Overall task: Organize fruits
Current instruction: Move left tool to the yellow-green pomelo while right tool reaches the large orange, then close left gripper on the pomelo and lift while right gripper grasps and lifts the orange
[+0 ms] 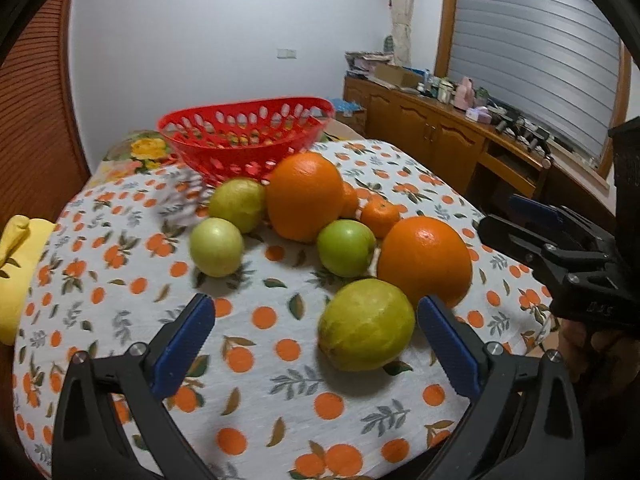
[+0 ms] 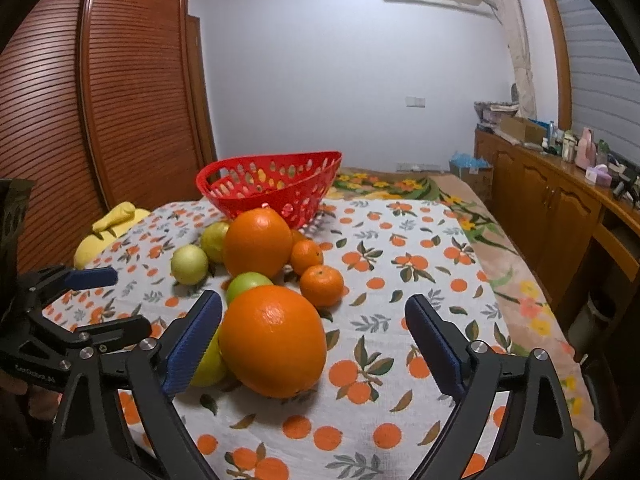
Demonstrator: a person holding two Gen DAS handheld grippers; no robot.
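A red slotted basket point(image 1: 244, 136) point(image 2: 272, 186) stands at the far side of the table. In front of it lie two large oranges point(image 1: 306, 196) point(image 1: 424, 260), small mandarins point(image 1: 380, 214), green fruits point(image 1: 346, 246) point(image 1: 216, 246) and yellow-green lemons point(image 1: 366, 324) point(image 1: 238, 204). My left gripper point(image 1: 316, 336) is open, with the near lemon between its fingers by the right pad. My right gripper point(image 2: 314, 344) is open around the near large orange point(image 2: 272, 340), untouched; it also shows in the left wrist view point(image 1: 516, 220).
The table wears a white cloth with orange prints point(image 2: 400, 280). A yellow soft object point(image 2: 108, 224) lies at the left edge. A wooden wardrobe point(image 2: 100, 100) stands at the left and a cluttered wooden sideboard point(image 2: 560, 192) at the right.
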